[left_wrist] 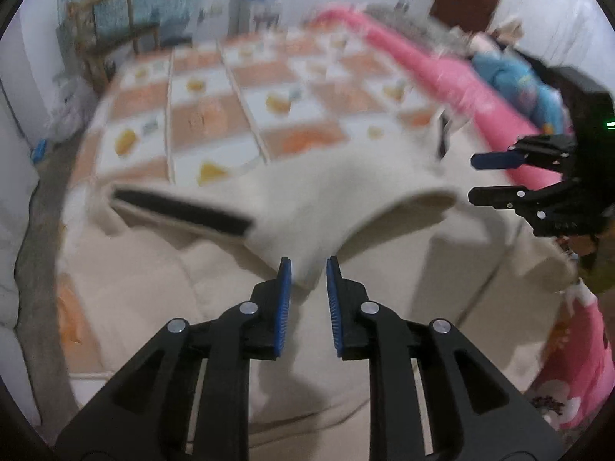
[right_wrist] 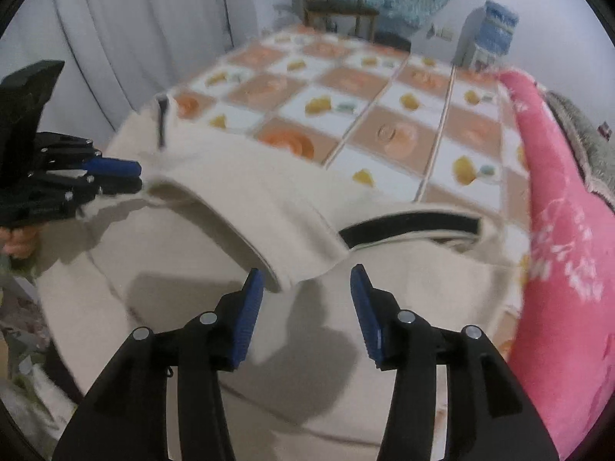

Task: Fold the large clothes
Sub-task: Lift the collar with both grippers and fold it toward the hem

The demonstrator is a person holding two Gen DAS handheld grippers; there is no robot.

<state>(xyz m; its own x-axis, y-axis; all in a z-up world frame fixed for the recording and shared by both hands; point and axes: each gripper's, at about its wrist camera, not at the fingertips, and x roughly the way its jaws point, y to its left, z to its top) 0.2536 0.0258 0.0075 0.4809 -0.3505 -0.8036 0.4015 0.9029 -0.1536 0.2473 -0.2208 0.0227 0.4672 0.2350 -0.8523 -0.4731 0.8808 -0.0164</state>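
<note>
The left gripper (left_wrist: pixel 308 269) stood narrowly parted and the right gripper (right_wrist: pixel 306 282) wider, both empty above the cream garment (left_wrist: pixel 307 199) on the bed (right_wrist: pixel 384 115), whose loose fold might slump open.

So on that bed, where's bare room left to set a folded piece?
The checked bedspread beyond the cream garment lies bare up to its far edge, bordered by the pink blanket on one side. The near half is crowded: garment, both tools.
</note>
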